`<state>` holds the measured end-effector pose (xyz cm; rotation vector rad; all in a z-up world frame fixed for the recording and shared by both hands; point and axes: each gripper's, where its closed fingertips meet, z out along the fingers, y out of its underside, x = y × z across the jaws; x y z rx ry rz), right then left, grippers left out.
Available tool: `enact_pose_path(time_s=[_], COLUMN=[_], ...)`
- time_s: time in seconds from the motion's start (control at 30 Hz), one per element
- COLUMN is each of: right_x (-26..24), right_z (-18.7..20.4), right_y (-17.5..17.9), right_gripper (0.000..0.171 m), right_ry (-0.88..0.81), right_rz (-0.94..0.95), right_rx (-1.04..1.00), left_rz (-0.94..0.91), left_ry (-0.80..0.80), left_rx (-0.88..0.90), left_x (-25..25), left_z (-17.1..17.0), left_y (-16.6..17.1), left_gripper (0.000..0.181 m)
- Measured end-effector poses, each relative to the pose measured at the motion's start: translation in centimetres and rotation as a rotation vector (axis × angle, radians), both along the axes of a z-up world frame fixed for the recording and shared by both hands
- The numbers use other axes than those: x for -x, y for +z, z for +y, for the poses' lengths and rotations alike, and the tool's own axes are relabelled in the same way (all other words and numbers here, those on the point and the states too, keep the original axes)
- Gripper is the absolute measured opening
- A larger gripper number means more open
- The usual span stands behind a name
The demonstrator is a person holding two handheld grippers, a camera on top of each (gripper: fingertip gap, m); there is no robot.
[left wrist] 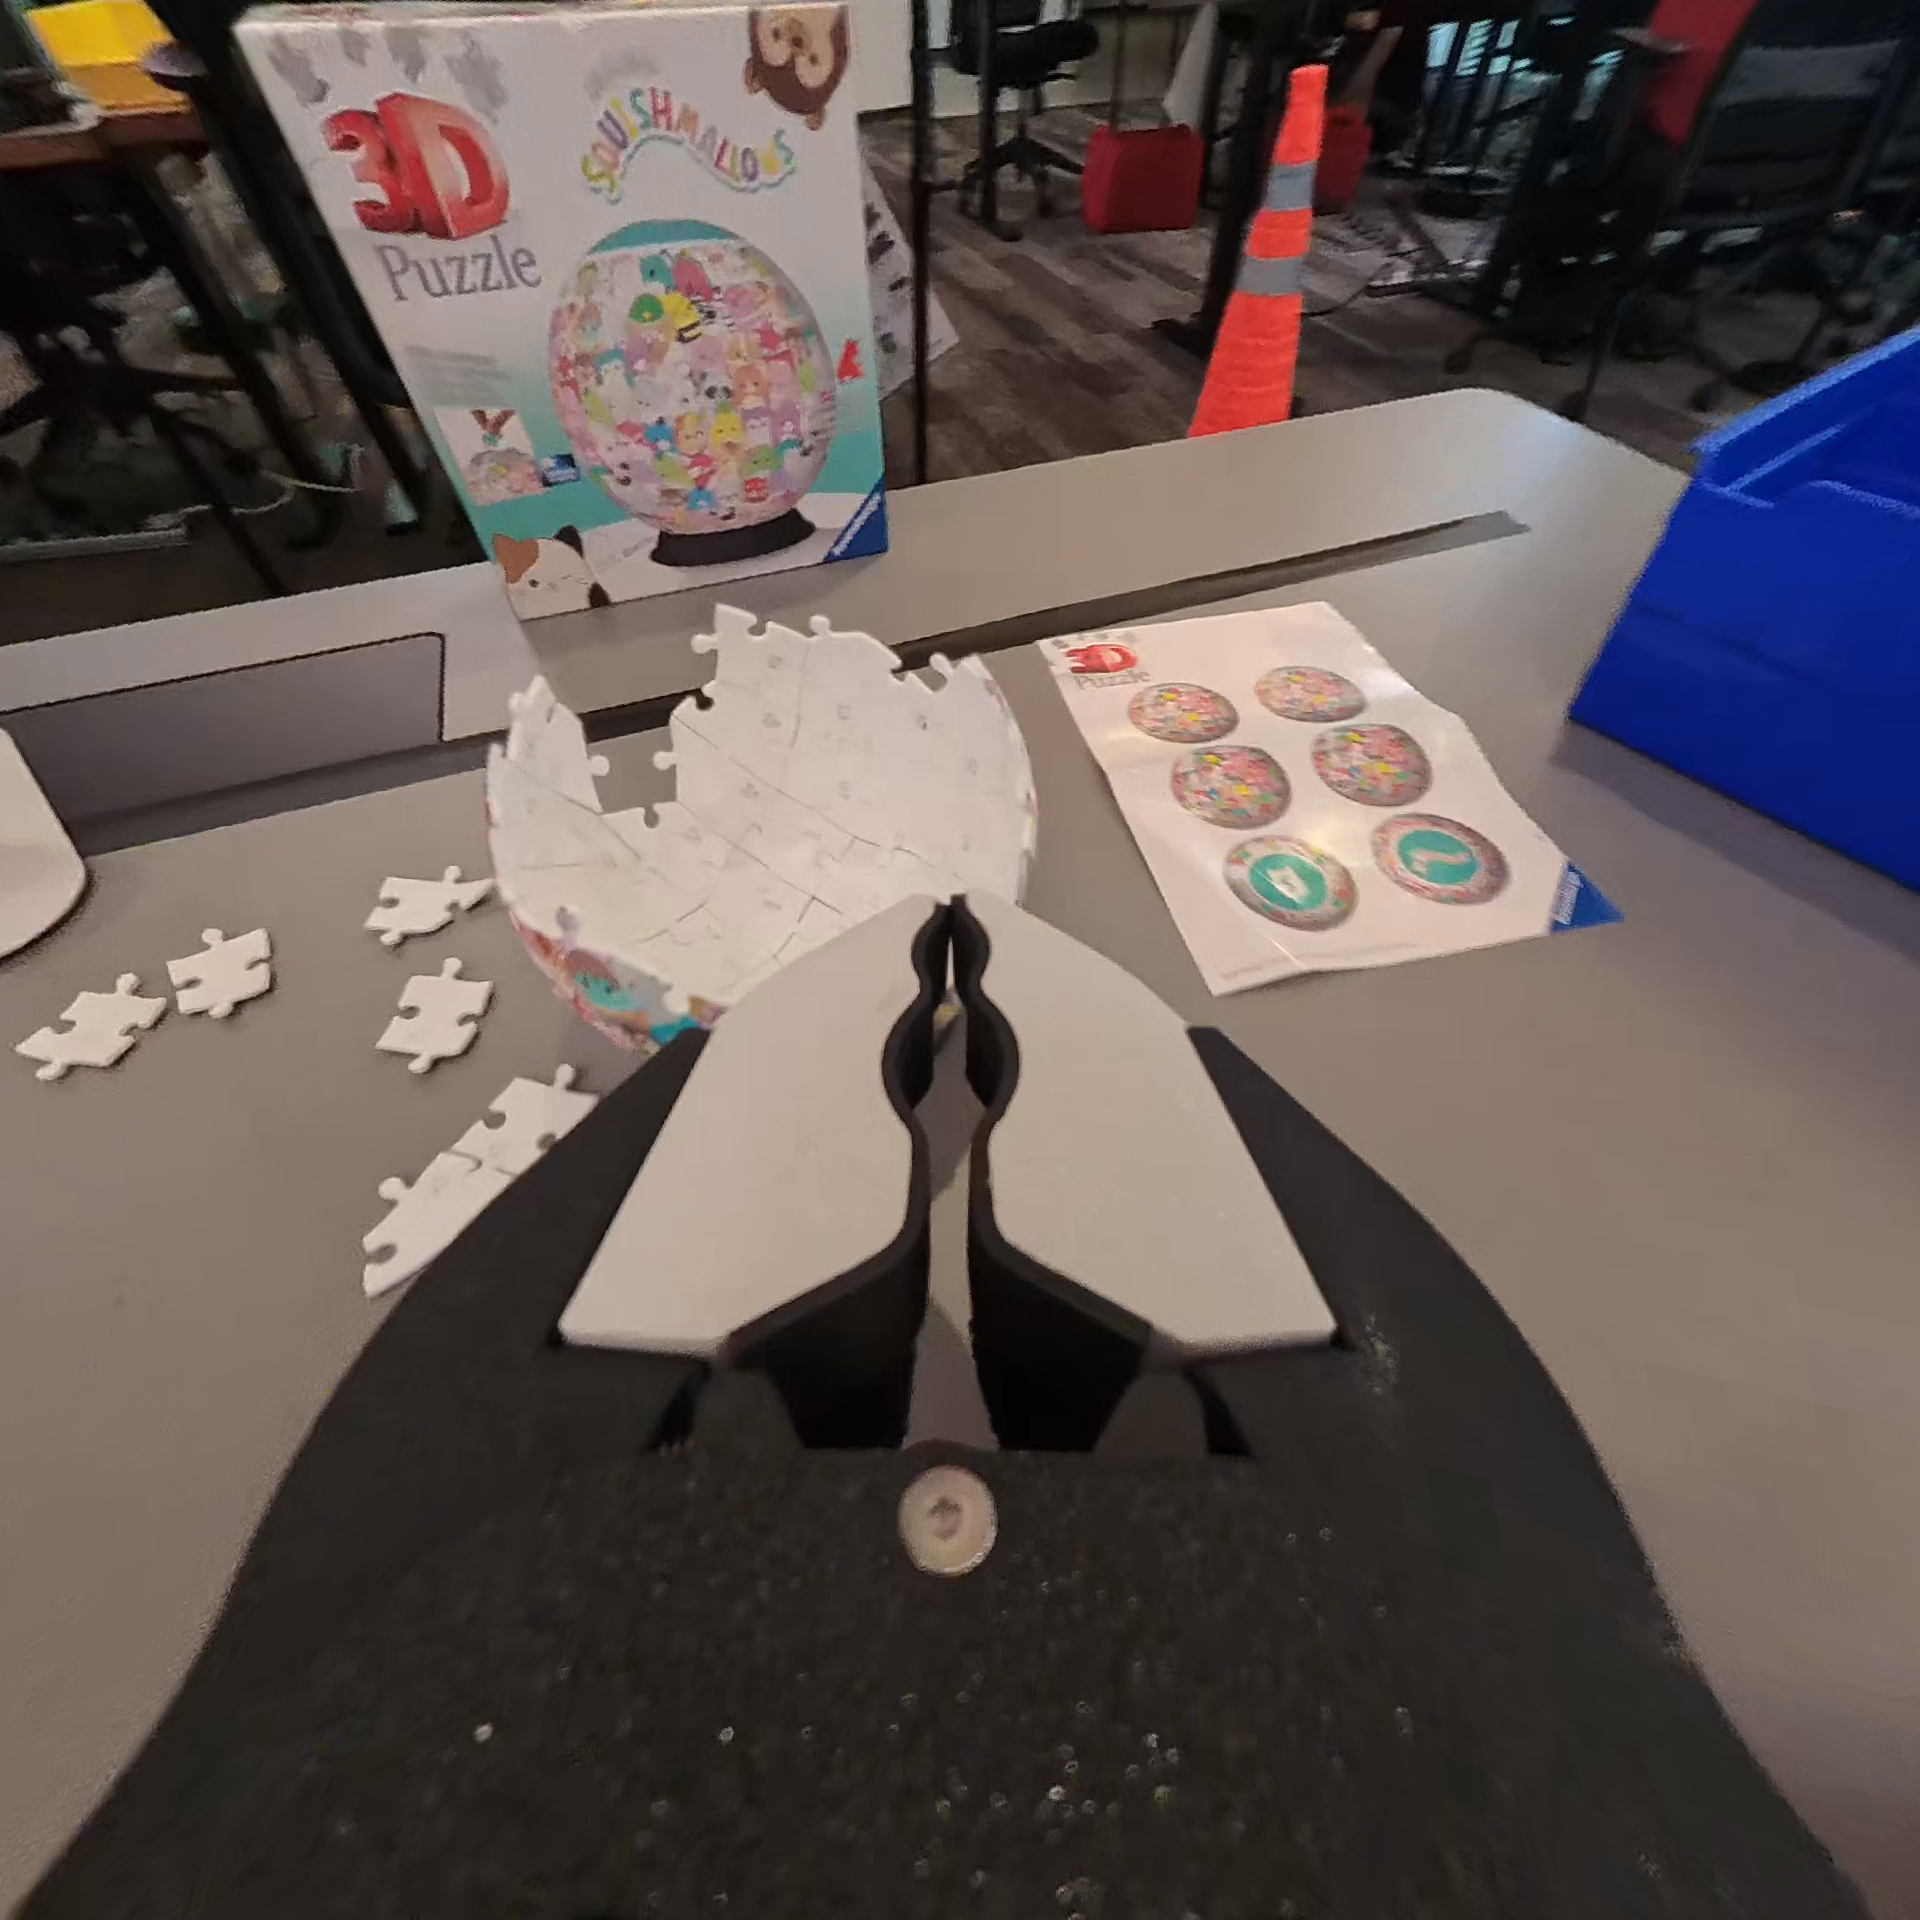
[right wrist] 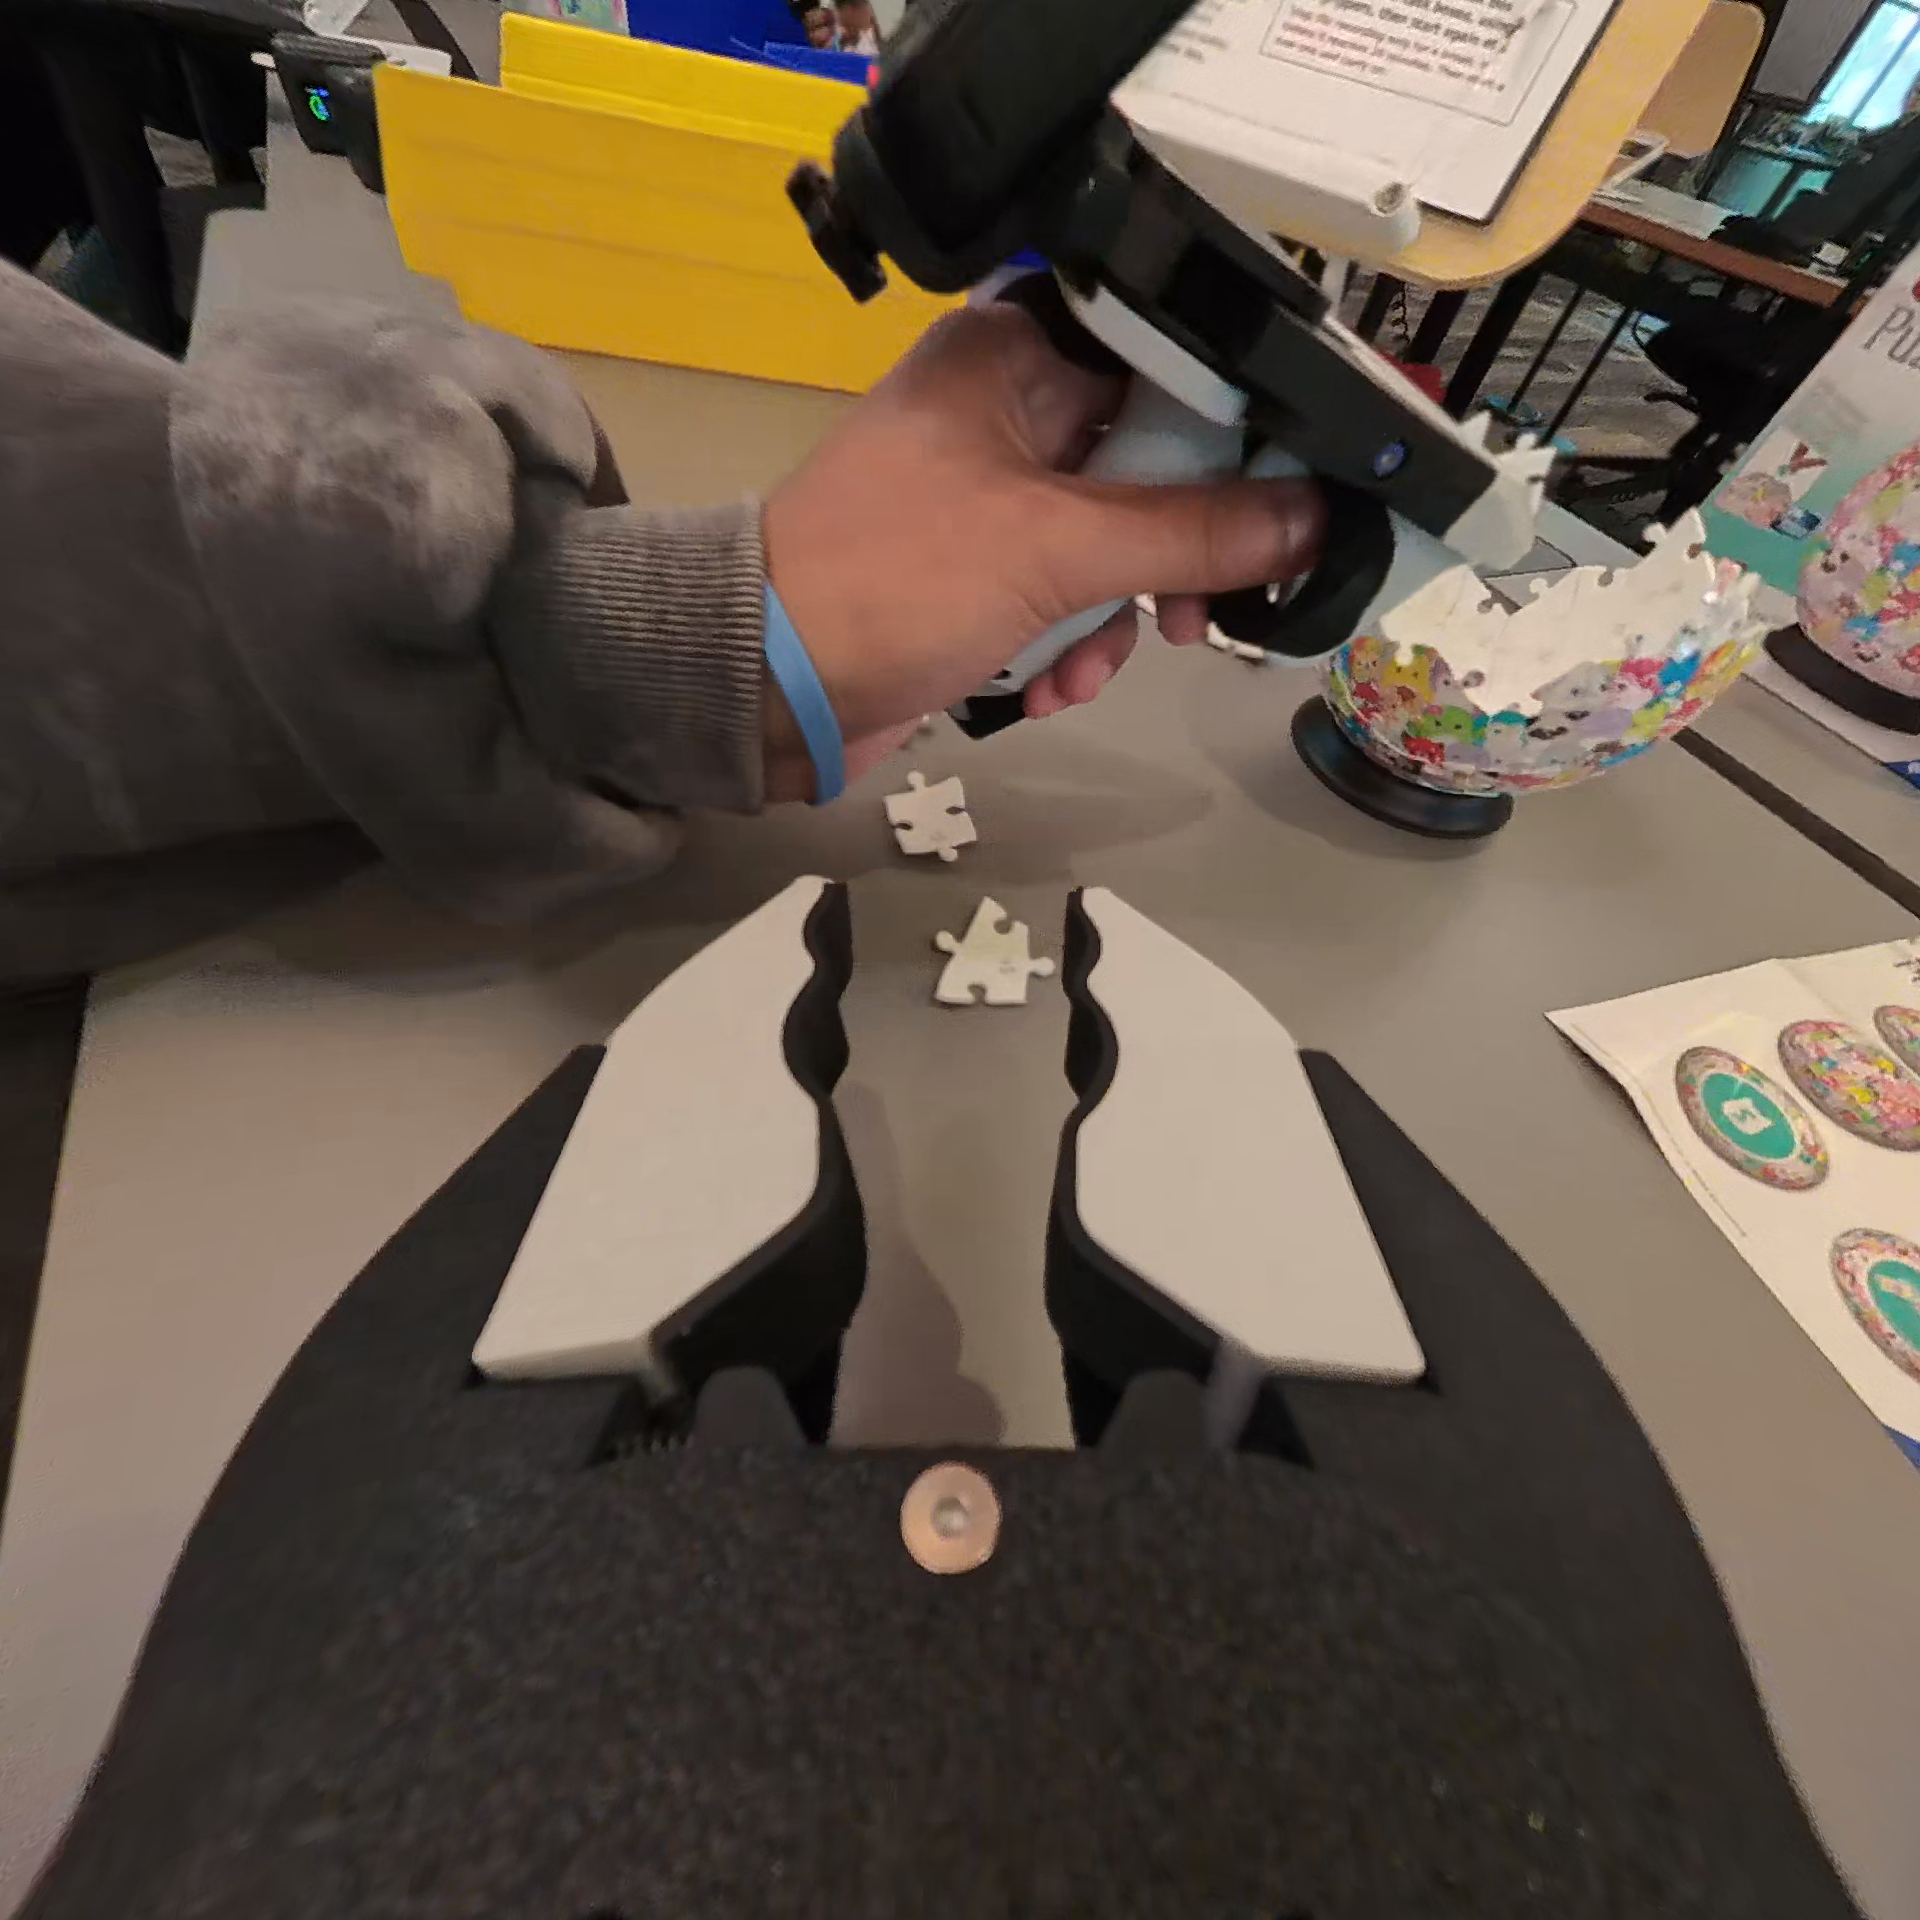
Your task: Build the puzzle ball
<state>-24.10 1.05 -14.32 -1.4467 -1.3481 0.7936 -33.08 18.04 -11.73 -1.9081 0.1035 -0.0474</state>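
Observation:
The half-built puzzle ball [left wrist: 790,810] is an open white bowl with a jagged rim. In the right wrist view it [right wrist: 1538,686] shows its coloured outside and sits on a black stand [right wrist: 1392,790]. My left gripper [left wrist: 951,920] is shut, with its tips at the ball's near rim. The right wrist view shows it [right wrist: 1496,525] held by a hand over that rim. My right gripper [right wrist: 954,899] is open low over the table. A white puzzle piece [right wrist: 992,956] lies flat between its fingertips, and neither pad touches it. Another piece [right wrist: 930,816] lies just beyond.
Several loose white pieces [left wrist: 431,1013] lie left of the ball. The puzzle box [left wrist: 623,312] stands behind it and an instruction sheet [left wrist: 1320,790] lies to its right. A blue bin [left wrist: 1787,644], an orange cone [left wrist: 1262,281], a yellow bin [right wrist: 623,208] and a grey sleeve [right wrist: 312,582] are nearby. One gripper's finger ends stand about 20 cm off the other's.

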Motion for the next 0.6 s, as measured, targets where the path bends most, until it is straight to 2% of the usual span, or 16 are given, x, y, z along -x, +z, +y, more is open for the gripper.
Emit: enact_pose_path(time_s=[0.13,0.37,0.6], right_x=[-0.9,-1.2,-0.7], right_z=[0.7,1.5,0.7], right_y=[0.3,0.6,0.1], right_gripper=[0.039,0.039,0.039], right_ry=[-0.006,0.000,0.029], right_rz=[0.020,0.077,0.046], right_rx=[0.009,0.108,0.087], left_rz=[-0.022,-0.013,0.018], left_ry=[0.017,-0.005,-0.010], left_rx=[0.058,0.108,0.150], left_x=[0.0,-0.1,0.4], left_z=[1.3,1.3,0.9], left_y=[-1.3,-3.1,-4.0], left_gripper=[0.000,0.000,0.000])
